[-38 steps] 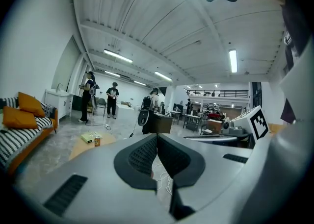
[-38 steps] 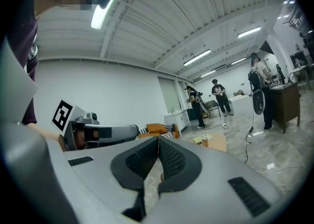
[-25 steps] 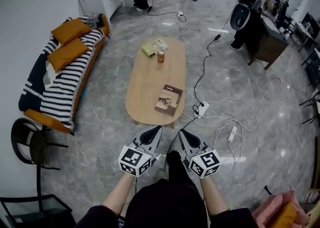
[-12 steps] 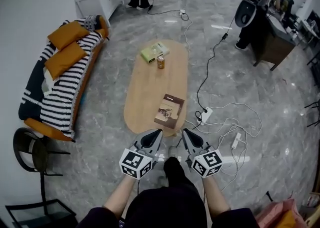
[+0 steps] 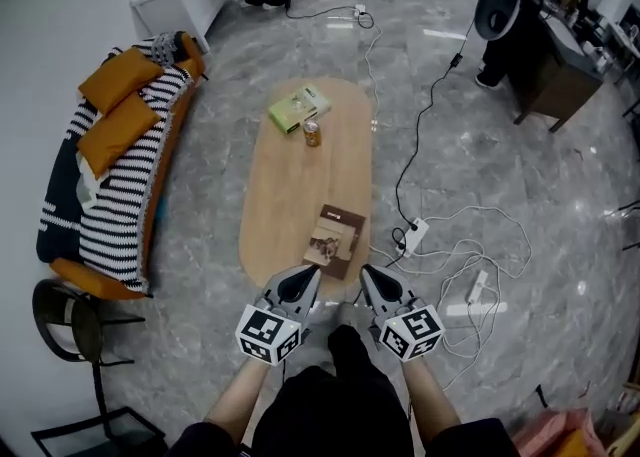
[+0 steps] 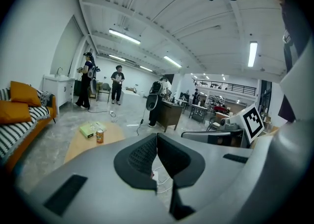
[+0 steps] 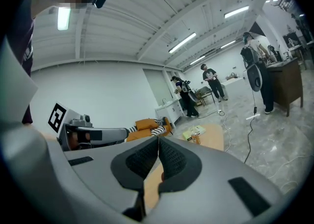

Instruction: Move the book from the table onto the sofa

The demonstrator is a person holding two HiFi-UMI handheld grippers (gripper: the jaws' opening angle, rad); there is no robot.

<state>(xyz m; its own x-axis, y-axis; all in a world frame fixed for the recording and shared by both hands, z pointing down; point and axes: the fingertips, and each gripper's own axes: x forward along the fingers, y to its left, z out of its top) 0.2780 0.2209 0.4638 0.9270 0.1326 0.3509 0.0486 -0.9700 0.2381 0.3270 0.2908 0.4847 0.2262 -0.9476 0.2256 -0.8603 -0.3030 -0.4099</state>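
Note:
A brown book [image 5: 335, 240] lies flat near the close end of the oval wooden table [image 5: 290, 185]. The striped sofa [image 5: 115, 185] with orange cushions stands to the table's left. My left gripper [image 5: 309, 272] and right gripper [image 5: 365, 272] hover side by side just short of the table's near edge, both shut with nothing between the jaws. In the left gripper view the shut left gripper [image 6: 156, 135] points over the table [image 6: 83, 142]. The right gripper view shows the shut right gripper [image 7: 158, 138], with the sofa [image 7: 147, 126] beyond it.
A green book [image 5: 298, 107] and a drink can [image 5: 312, 133] sit at the table's far end. Cables and power strips [image 5: 412, 237] lie on the floor right of the table. A black chair [image 5: 65, 315] stands near the sofa's close end. People stand at the far side of the room.
The whole view has advanced toward the table: the book and table edge now sit closer to both grippers. Both grippers stay shut and side by side.

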